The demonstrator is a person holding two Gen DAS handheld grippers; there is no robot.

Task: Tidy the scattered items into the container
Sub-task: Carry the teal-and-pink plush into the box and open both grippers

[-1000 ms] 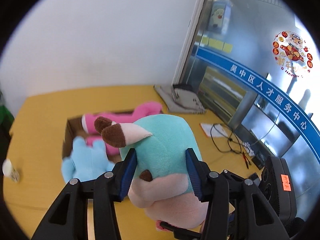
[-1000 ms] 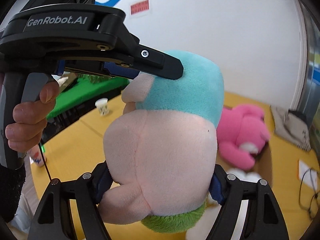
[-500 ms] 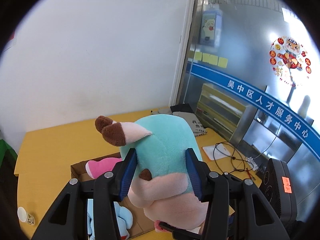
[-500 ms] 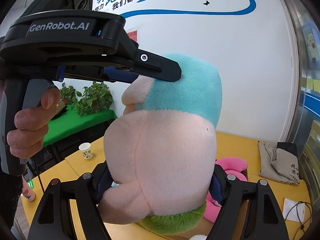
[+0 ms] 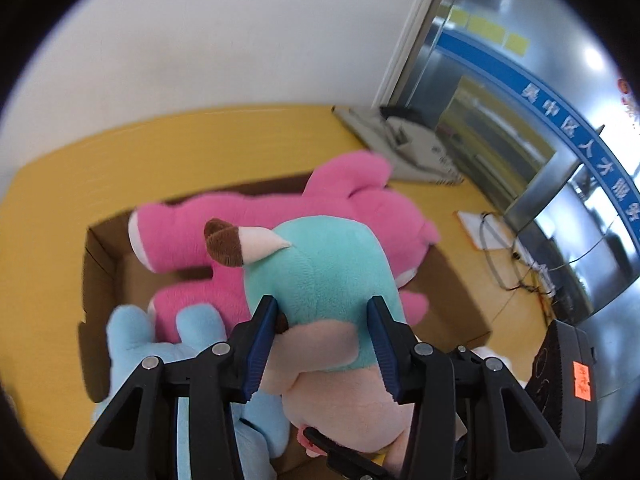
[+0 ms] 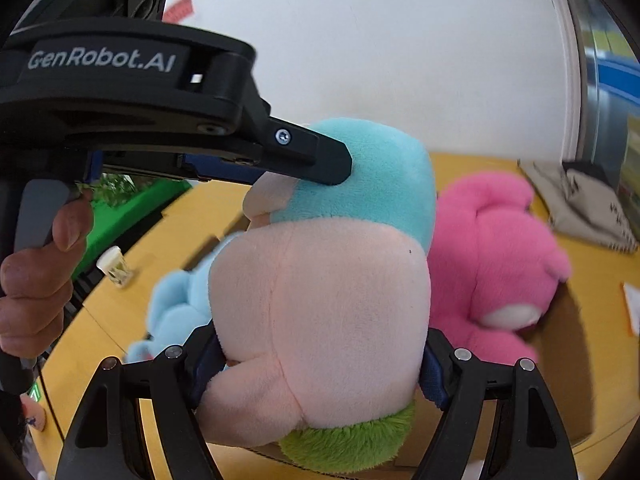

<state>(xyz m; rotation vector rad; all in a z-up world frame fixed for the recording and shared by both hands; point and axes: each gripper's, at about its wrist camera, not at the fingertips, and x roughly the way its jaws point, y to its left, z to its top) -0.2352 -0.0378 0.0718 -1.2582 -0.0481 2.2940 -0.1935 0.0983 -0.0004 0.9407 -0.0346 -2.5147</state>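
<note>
Both grippers hold one big plush toy point(image 5: 320, 272) with a teal back, pale pink belly and brown ear. My left gripper point(image 5: 322, 320) is shut on its teal upper part. My right gripper point(image 6: 320, 364) is shut on its pink lower part point(image 6: 320, 320). The toy hangs right above the open cardboard box point(image 5: 100, 264). In the box lie a pink plush point(image 5: 288, 216), also in the right wrist view point(image 6: 492, 256), and a light blue plush point(image 5: 136, 340), also in the right wrist view point(image 6: 176, 308).
The box stands on a yellow table point(image 5: 120, 152). A grey cloth bag point(image 5: 408, 148) lies at the far corner. Paper and black cables point(image 5: 492, 236) lie at the right. A paper cup point(image 6: 116, 268) stands at the left. A glass wall runs along the right.
Both grippers have come down with the teal plush from high above the table to just over the box. The grip on the toy has not changed.
</note>
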